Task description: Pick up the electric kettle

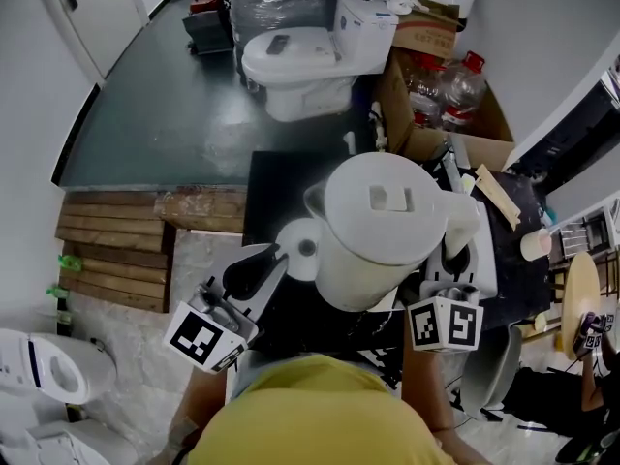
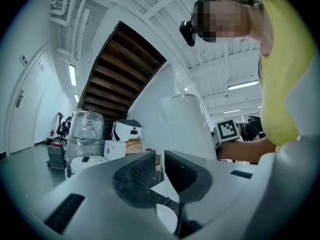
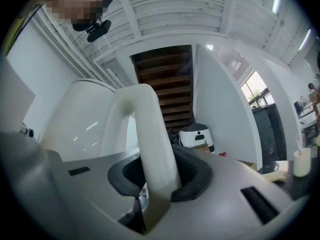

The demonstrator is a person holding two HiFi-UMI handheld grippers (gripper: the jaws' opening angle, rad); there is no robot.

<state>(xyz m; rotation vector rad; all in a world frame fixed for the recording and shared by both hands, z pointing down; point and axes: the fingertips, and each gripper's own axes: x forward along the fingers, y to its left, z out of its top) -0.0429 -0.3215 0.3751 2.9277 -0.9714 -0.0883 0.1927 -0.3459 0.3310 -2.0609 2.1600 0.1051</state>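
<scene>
Clamped on electric kettle (image 1: 383,231) handle (image 3: 150,134) with right gripper (image 3: 155,176); left gripper (image 2: 159,171) nearly closed, empty, by table (image 1: 266,187) edge; open floor (image 1: 174,95) beyond.

One electric kettle (image 1: 383,231), one kettle base (image 1: 298,250), two tools (image 1: 281,257) (image 1: 462,248), one cup (image 1: 535,245)
</scene>
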